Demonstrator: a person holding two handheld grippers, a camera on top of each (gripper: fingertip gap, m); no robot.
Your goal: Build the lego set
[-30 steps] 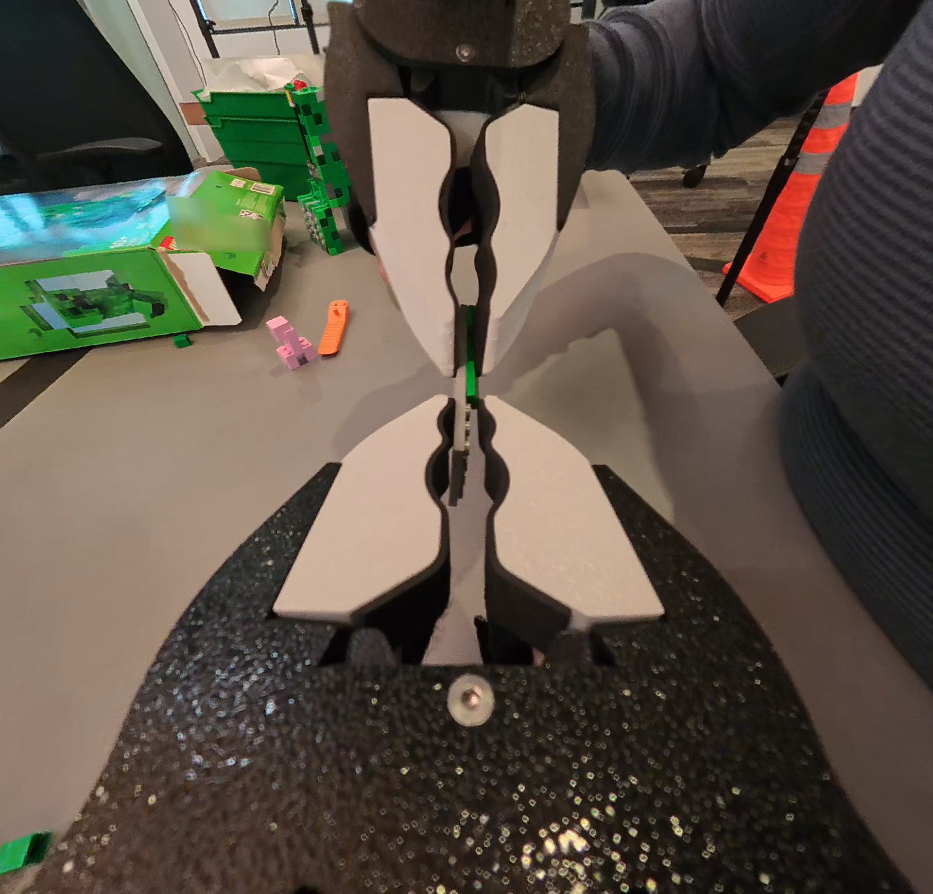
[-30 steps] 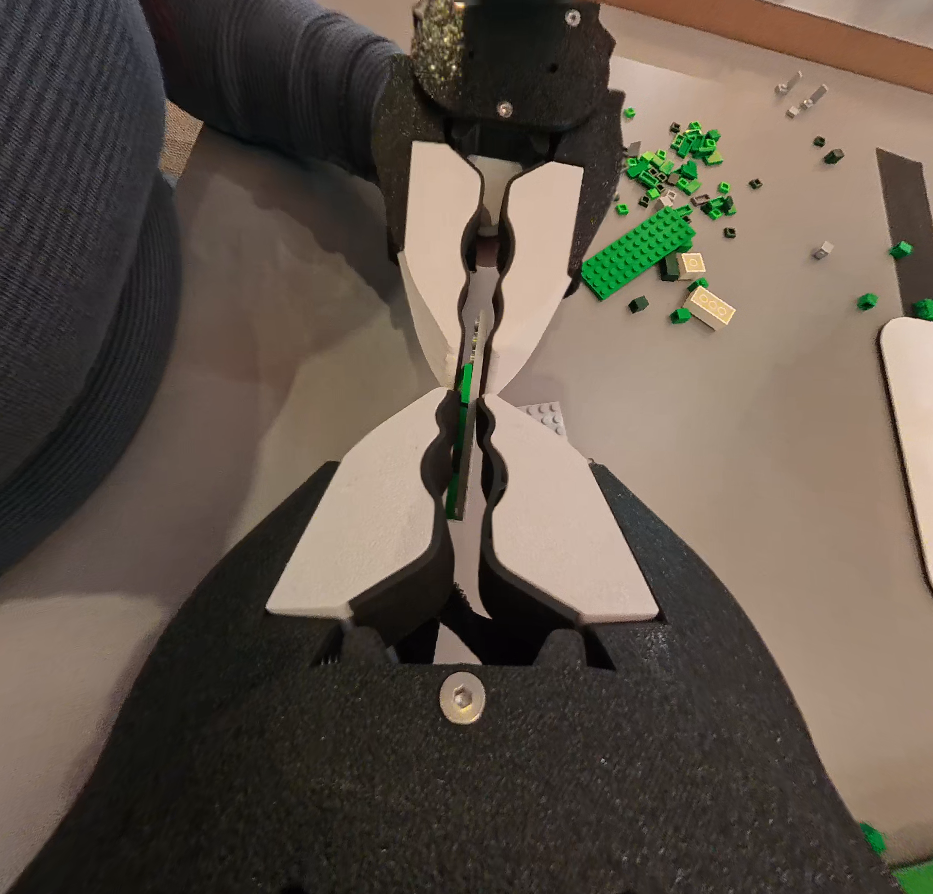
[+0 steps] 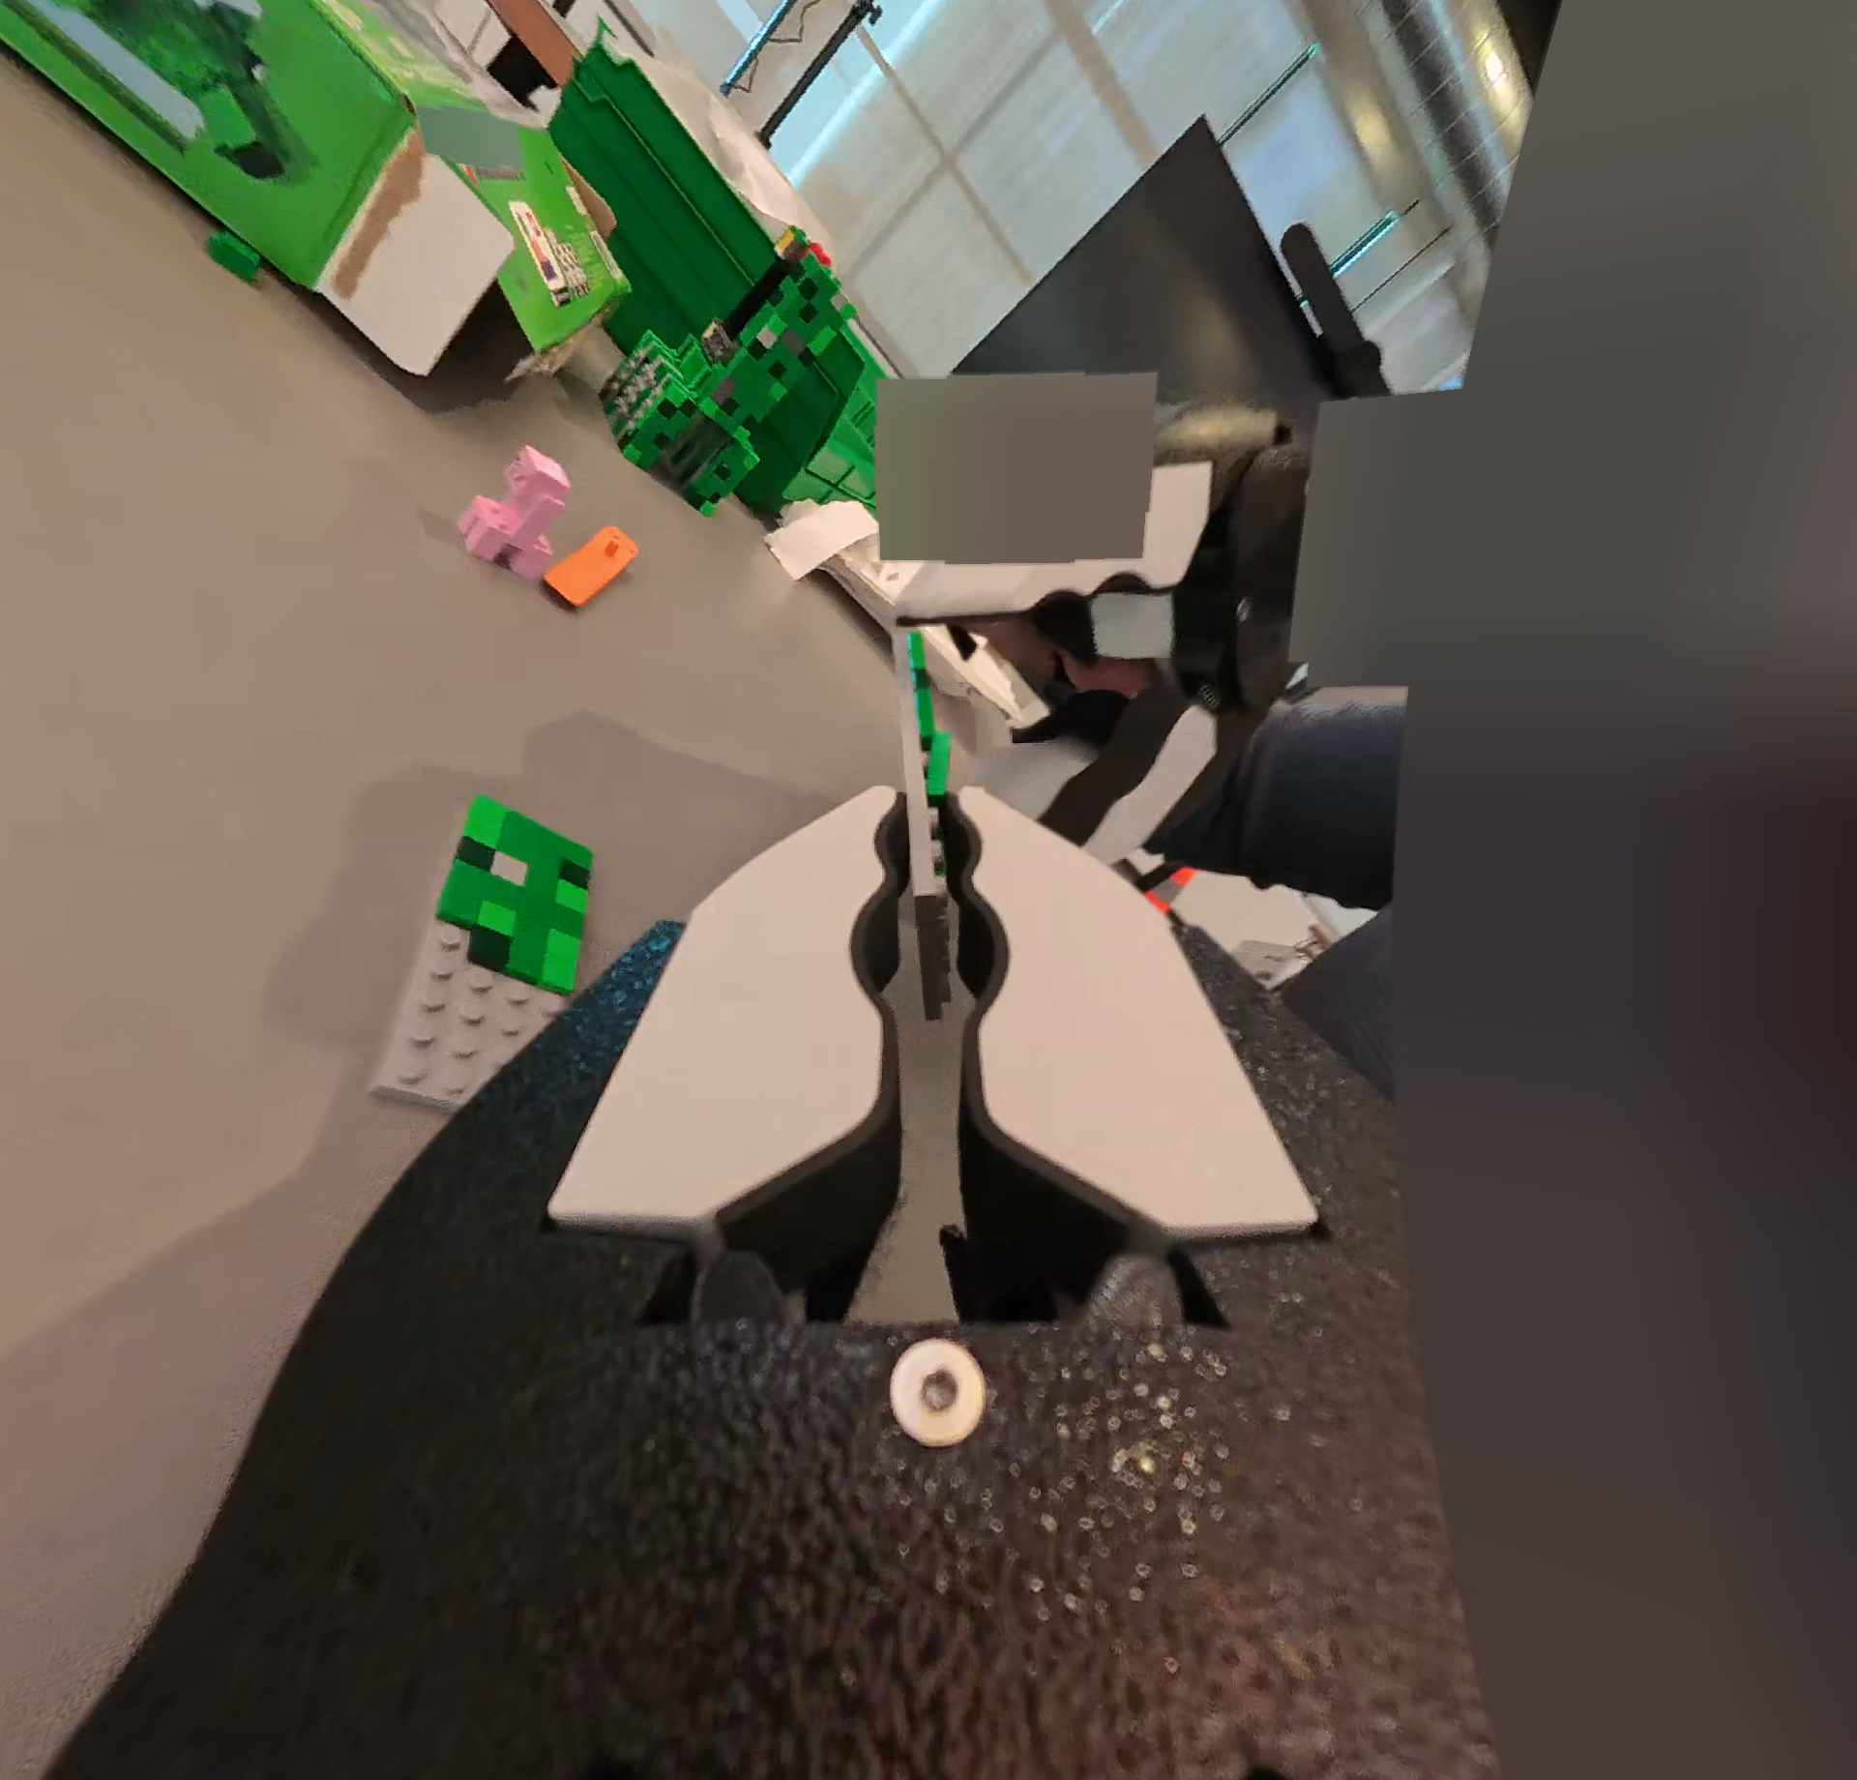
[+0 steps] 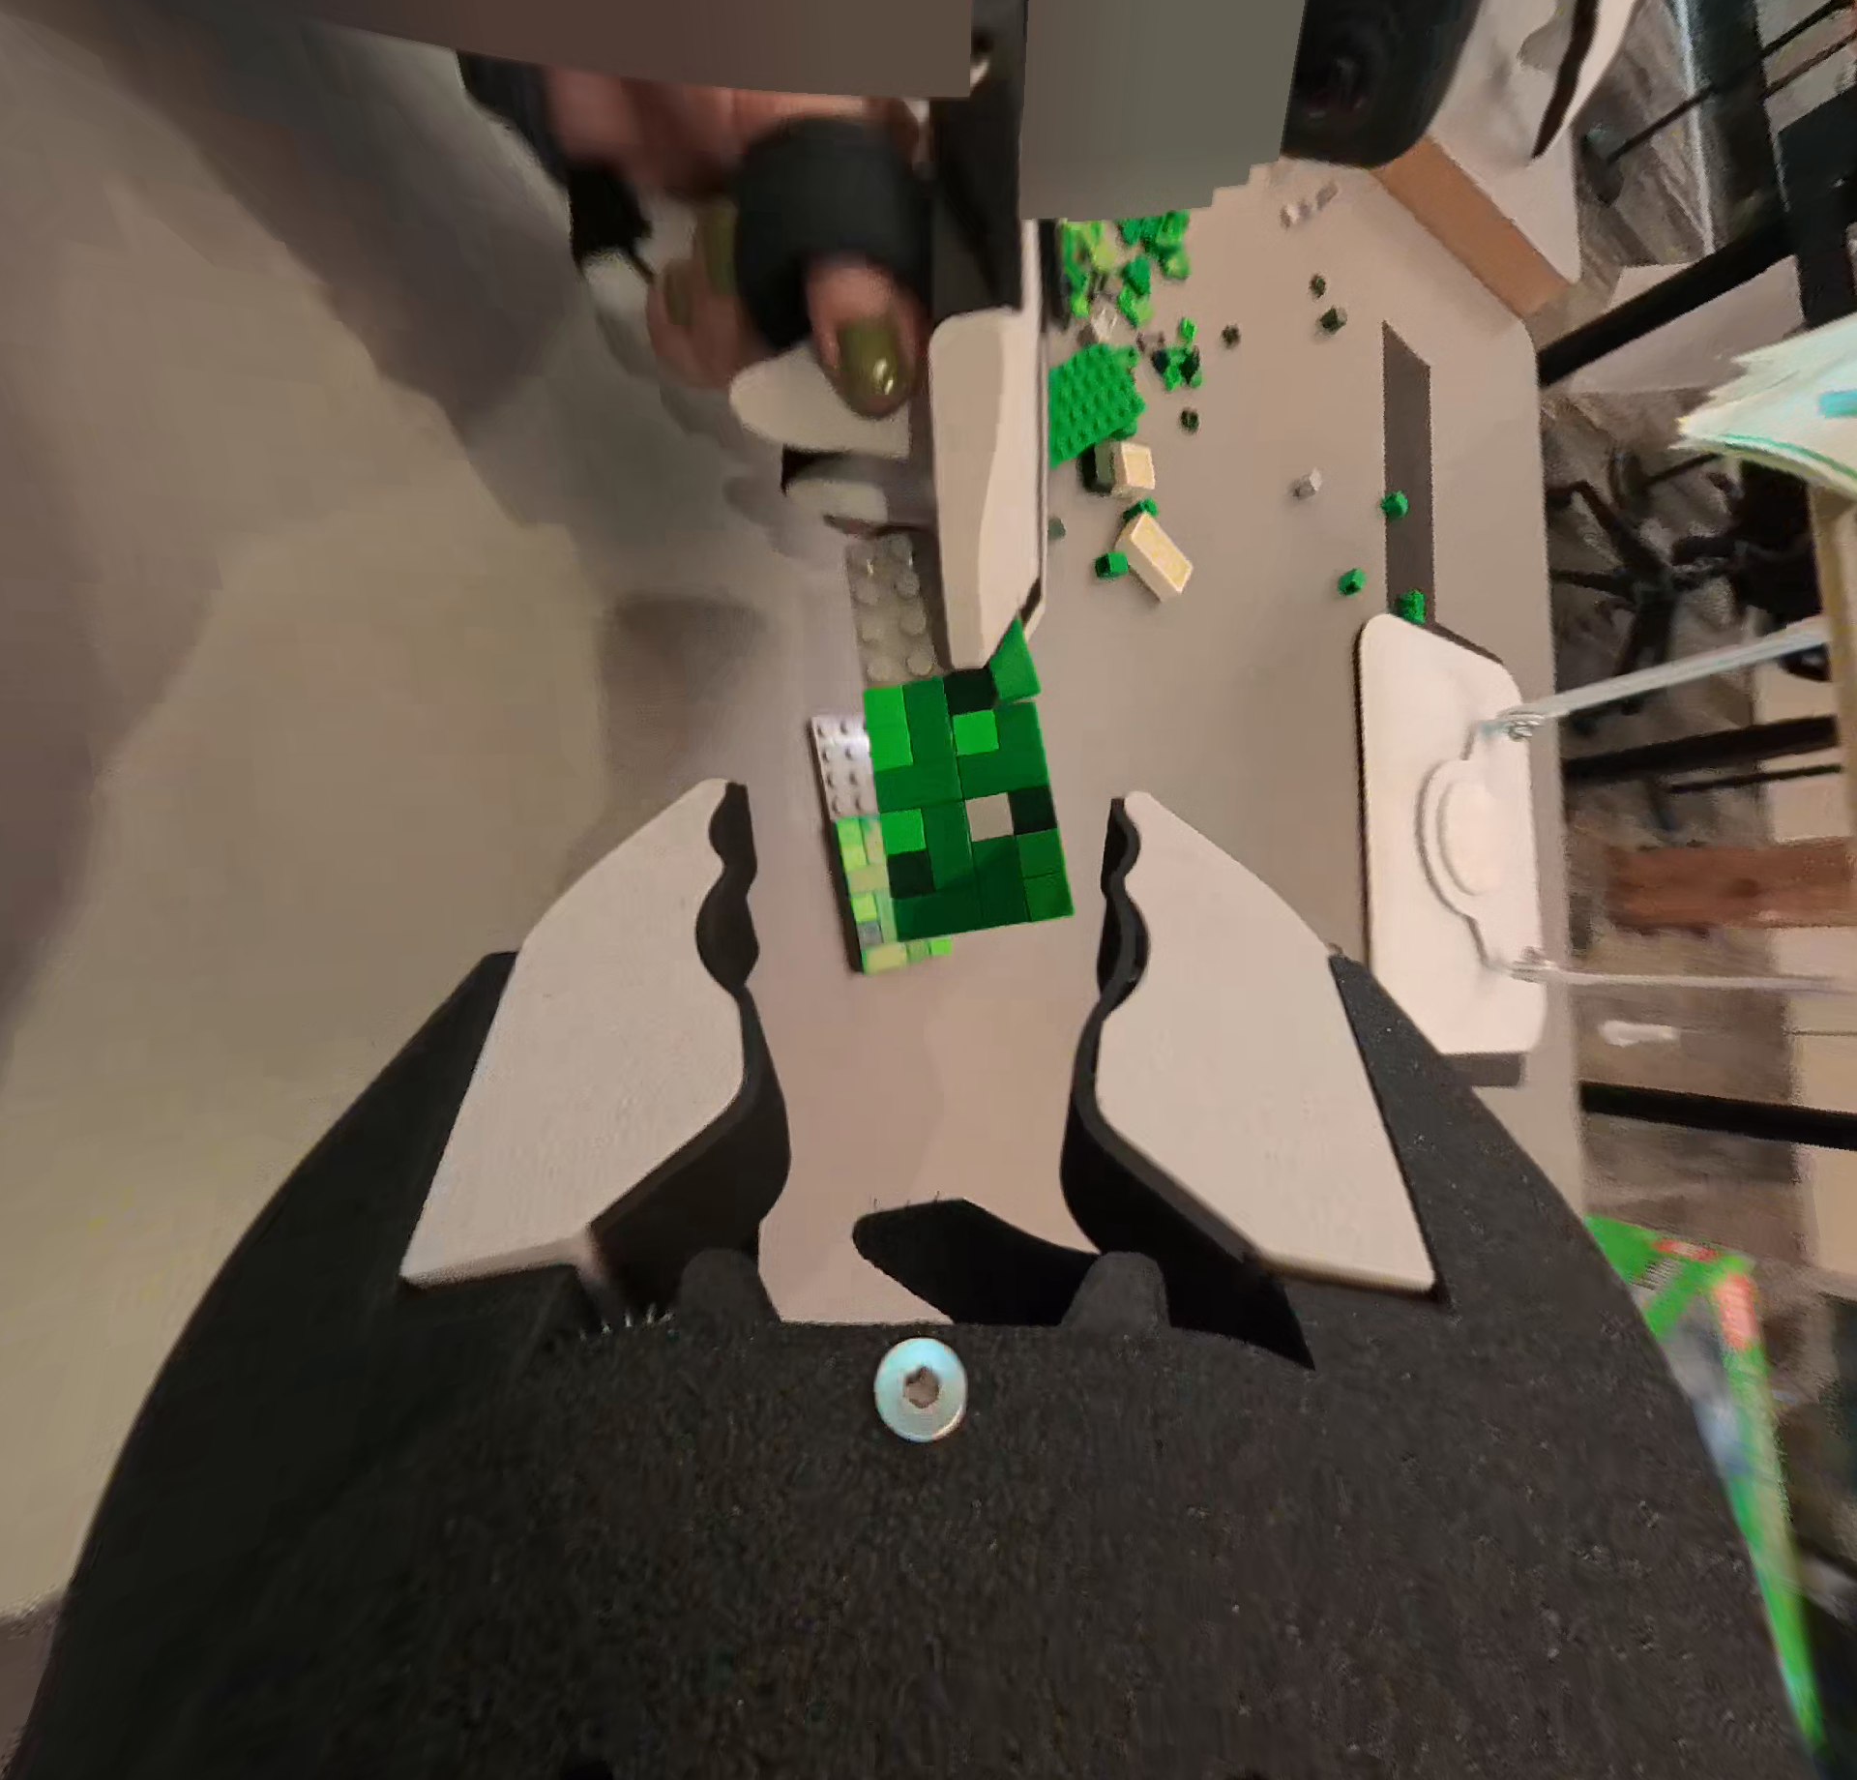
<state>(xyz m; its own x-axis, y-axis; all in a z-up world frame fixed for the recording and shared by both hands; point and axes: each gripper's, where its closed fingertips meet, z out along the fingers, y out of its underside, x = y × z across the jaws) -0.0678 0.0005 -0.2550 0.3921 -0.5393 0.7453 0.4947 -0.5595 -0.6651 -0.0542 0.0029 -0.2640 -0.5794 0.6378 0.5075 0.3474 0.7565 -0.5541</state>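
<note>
Left wrist view: left gripper (image 3: 930, 913) is clamped on a thin grey plate tiled green (image 3: 916, 727), held edge-on at frame centre, likely to expose its face; a similar tiled plate (image 3: 507, 918) lies lower left on open table (image 3: 201, 727). Right wrist view: right gripper (image 4: 930, 827) gapes empty around that held plate (image 4: 965, 817), clear of both edges.

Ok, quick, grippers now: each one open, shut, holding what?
Left gripper: shut on the green-tiled grey plate, held edge-on.
Right gripper: open, holding nothing.
</note>
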